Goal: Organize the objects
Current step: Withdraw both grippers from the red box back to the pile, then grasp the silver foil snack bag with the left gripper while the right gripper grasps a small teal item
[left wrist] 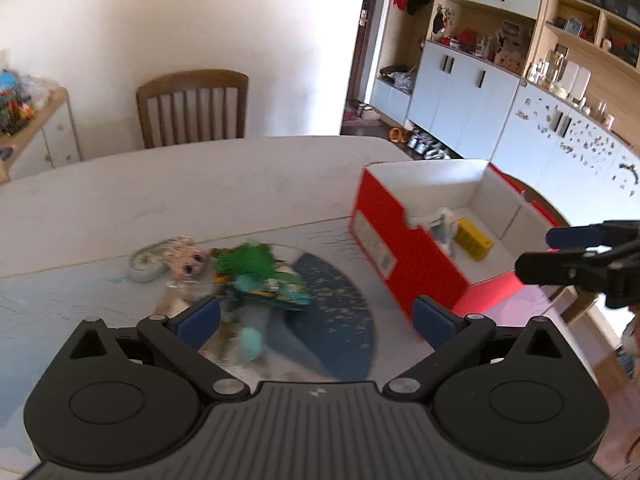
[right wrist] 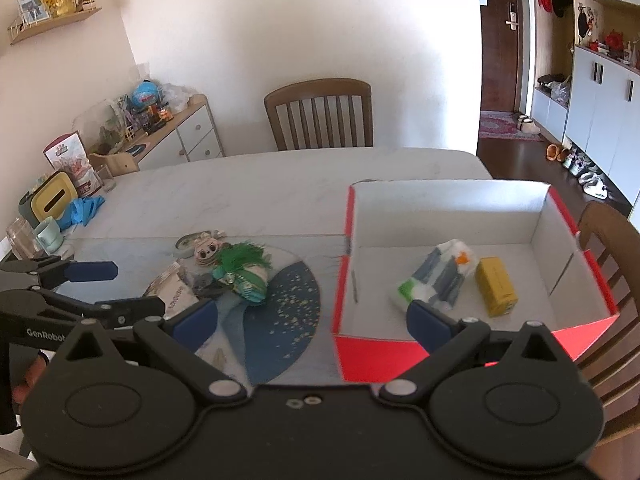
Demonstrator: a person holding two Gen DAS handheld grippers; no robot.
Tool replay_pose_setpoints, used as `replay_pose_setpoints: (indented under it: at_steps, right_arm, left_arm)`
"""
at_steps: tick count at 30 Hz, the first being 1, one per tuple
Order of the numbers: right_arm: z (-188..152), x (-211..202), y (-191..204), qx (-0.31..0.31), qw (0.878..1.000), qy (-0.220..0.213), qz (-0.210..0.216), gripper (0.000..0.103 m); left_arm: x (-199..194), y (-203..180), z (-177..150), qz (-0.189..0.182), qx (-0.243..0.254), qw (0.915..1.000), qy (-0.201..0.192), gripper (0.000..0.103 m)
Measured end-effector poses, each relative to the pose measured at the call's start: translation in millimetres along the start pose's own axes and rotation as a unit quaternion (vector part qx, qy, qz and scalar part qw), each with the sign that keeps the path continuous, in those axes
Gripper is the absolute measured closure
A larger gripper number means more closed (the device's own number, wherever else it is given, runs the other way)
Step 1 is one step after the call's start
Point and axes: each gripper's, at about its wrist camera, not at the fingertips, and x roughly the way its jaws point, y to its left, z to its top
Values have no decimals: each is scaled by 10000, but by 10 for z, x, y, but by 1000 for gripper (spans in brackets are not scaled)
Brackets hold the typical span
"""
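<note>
A red cardboard box [right wrist: 344,268] with a white inside stands on the table's right side; it also shows in the left wrist view [left wrist: 404,248]. In it lie a yellow packet [right wrist: 496,286] and a white-blue-green packet [right wrist: 436,276]. Left of the box lies a pile of small toys: a green-haired doll [right wrist: 240,270], a big-eyed figure [right wrist: 206,250] and a paper packet [right wrist: 172,292]. My left gripper [left wrist: 316,318] is open and empty above the pile. My right gripper [right wrist: 312,322] is open and empty, above the box's near left corner.
The toys lie on a round blue-patterned mat [right wrist: 280,312] on a pale table [right wrist: 260,184]. A mug [right wrist: 48,236], a glass [right wrist: 20,238], a yellow tissue box [right wrist: 50,198] and a blue cloth [right wrist: 82,208] stand at the table's left edge. Wooden chairs [right wrist: 320,116] stand behind and to the right.
</note>
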Motion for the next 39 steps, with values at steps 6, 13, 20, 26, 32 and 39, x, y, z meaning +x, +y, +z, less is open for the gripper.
replay_pose_setpoints:
  at_steps: [6,13,20,26,32,39]
  right_arm:
    - [-64,155,251,-54,9999,139,5,3]
    - [-160,377,551,-100,9992,394,16,3]
    - [-273,588,824,-252,9976,637,40,4]
    - [-356,809,1019,-453,9951,874,113,7]
    - [-468,1070,1148,-684,9904,1193,158,13]
    - [-595,1325,1249,-972,9837,1492,265,24]
  left_arm:
    - [-58,291,-133,-16,83,9999,-55,0]
    - [-19,581,-225,110,213,9997,-90,0]
    - [161,887,-297,126,131,9998,117,0]
    - [357,1149,-349,255,92,9992,280,0]
    - [546,1366,-347,444,95,9983,369,0]
    - [749,1480,-312,234,83,9986,471,1]
